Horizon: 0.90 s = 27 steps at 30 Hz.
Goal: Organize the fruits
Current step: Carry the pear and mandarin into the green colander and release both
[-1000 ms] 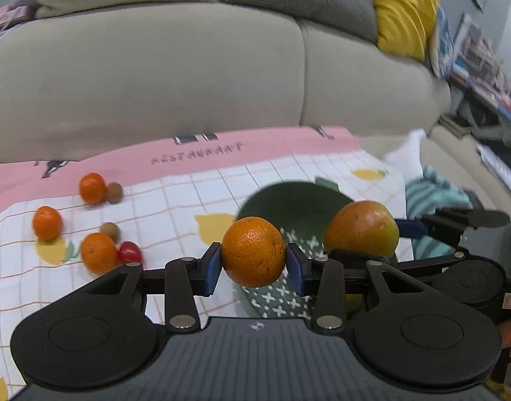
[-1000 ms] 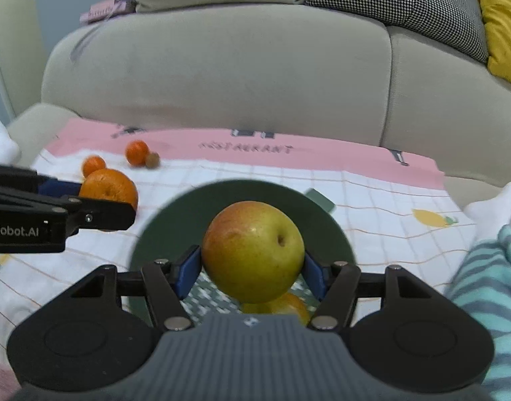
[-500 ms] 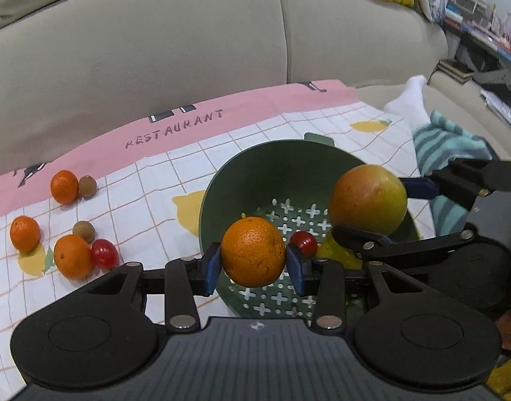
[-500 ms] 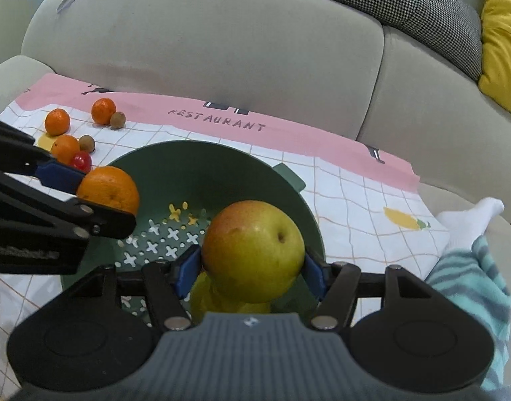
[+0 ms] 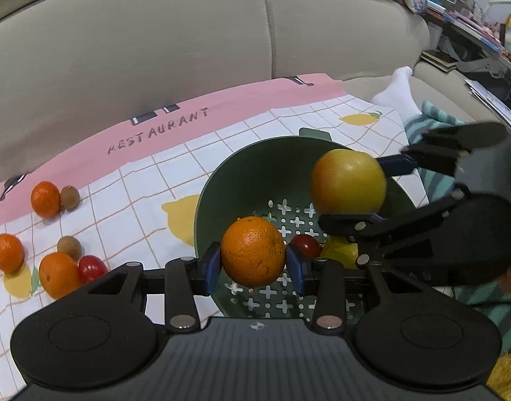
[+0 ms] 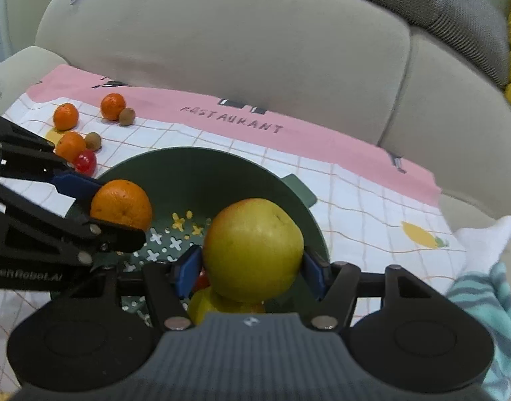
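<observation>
- Left tool (image 5: 253, 260) is clamped on an orange (image 5: 253, 250), held above the near rim of the green colander (image 5: 222, 180).
- Right tool (image 6: 252, 272) is clamped on an apple (image 6: 253, 250), also above the colander.
- 3 mandarins (image 5: 45, 198) lie on the cloth (image 5: 128, 200) left of the colander.
</observation>
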Motion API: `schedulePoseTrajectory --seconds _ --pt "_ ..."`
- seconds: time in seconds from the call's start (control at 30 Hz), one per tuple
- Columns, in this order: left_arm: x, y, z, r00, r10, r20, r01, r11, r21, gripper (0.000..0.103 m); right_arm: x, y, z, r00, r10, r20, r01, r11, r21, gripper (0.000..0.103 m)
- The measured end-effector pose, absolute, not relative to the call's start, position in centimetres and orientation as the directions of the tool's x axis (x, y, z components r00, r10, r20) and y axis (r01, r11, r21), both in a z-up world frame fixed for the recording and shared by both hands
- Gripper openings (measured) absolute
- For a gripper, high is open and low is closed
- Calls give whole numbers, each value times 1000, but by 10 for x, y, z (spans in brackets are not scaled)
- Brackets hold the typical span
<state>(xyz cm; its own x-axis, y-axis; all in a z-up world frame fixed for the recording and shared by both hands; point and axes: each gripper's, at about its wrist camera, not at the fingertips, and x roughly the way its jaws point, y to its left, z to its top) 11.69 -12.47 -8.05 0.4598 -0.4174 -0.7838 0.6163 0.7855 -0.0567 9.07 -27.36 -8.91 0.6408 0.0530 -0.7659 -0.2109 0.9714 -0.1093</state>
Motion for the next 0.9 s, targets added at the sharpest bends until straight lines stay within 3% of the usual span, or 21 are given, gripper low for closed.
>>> schedulePoseTrajectory --seconds 0.33,0.67,0.9 --pt "117 -136 -85 462 -387 -798 691 721 51 46 128 -262 -96 495 153 -855 -441 893 -96 61" --pt "126 -146 -92 443 -394 -805 718 693 56 47 151 -258 -110 428 127 -895 -465 880 -97 61" --pt "127 -152 -97 469 -365 -804 734 668 125 49 155 -256 -115 396 107 -912 -504 856 -118 61"
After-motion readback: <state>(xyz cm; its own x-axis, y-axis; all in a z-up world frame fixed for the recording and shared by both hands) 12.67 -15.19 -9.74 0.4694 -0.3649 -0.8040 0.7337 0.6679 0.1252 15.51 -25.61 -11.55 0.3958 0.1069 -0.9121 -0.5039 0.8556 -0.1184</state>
